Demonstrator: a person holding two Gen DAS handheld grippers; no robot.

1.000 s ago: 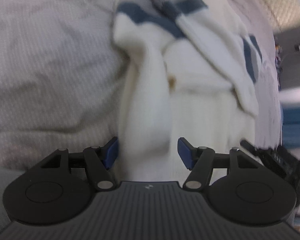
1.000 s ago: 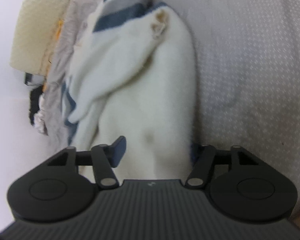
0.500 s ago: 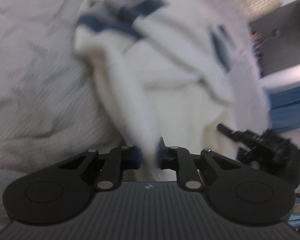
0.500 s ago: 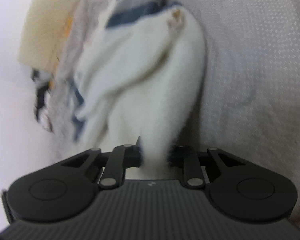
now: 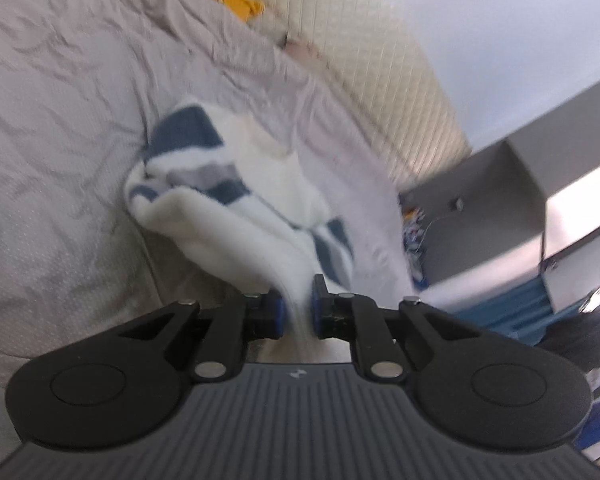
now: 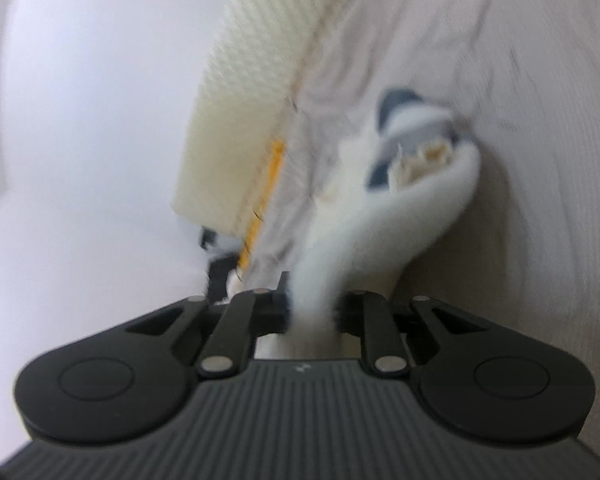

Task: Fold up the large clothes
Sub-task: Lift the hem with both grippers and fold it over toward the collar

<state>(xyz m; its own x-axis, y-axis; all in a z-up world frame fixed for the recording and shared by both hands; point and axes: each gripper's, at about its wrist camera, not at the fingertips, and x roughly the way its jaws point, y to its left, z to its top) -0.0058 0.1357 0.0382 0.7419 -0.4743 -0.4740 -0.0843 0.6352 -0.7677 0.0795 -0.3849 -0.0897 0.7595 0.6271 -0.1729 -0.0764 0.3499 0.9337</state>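
A fluffy white sweater with navy and grey stripes point(image 5: 236, 232) lies bunched on the grey bedsheet point(image 5: 60, 160), and one edge of it is pulled up off the bed. My left gripper point(image 5: 298, 304) pinches that white edge, its jaws still closing, with the cloth squeezed between the blue pads. In the right wrist view the same sweater point(image 6: 400, 220) stretches up from the sheet point(image 6: 540, 120) in a thick white band. My right gripper point(image 6: 312, 312) grips that band, its jaws closing on it. A beige label point(image 6: 420, 160) shows near the striped collar end.
A cream quilted mattress edge point(image 5: 380, 72) runs along the far side of the bed, with a yellow strip point(image 6: 274, 168) beside it. A grey cabinet point(image 5: 500, 208) and blue boxes point(image 5: 508, 308) stand past the bed at the right. White wall point(image 6: 80, 120) fills the left.
Both grippers went from open around the sweater to closed on its white cloth. Both then rose and tipped upward, drawing the cloth up off the bed.
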